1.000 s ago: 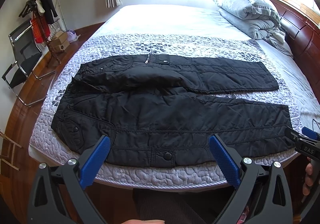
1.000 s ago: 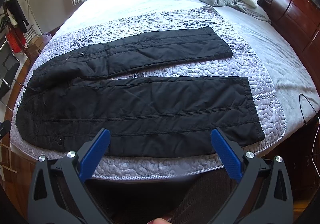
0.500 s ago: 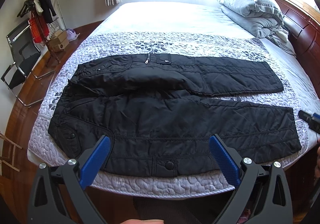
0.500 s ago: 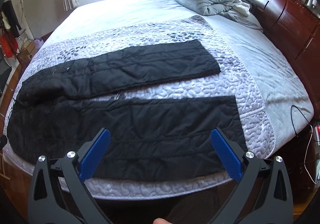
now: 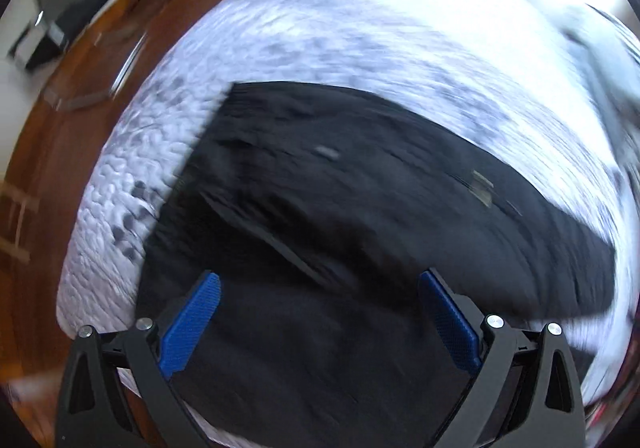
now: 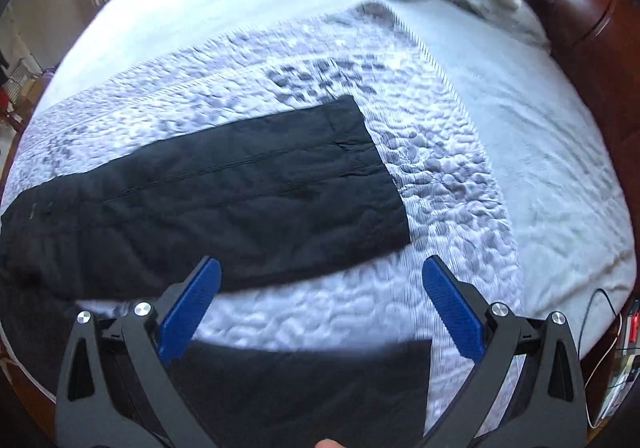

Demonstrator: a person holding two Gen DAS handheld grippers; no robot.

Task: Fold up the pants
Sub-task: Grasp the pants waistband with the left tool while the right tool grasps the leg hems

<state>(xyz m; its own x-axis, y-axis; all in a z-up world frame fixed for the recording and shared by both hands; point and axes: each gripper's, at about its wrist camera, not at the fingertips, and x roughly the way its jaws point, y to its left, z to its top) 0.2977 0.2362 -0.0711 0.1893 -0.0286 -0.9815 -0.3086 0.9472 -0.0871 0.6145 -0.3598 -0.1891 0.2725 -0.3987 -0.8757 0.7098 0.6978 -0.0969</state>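
Pants (image 6: 208, 200) spread flat, legs apart, across quilted bedspread (image 6: 448, 184), laid out for folding; left gripper (image 5: 320, 324) over waist end, right gripper (image 6: 322, 314) near cuffs, both wide open, holding nothing, apparently poised to pinch.

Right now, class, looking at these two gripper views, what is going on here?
A person holding a two-finger gripper in each hand is about to fold black pants spread flat on a quilted bedspread. The left gripper hangs open over the waist end, the right gripper open over the gap between the two leg ends. Neither has gripped any fabric yet. The left view is blurred, so finer detail cannot be told there.
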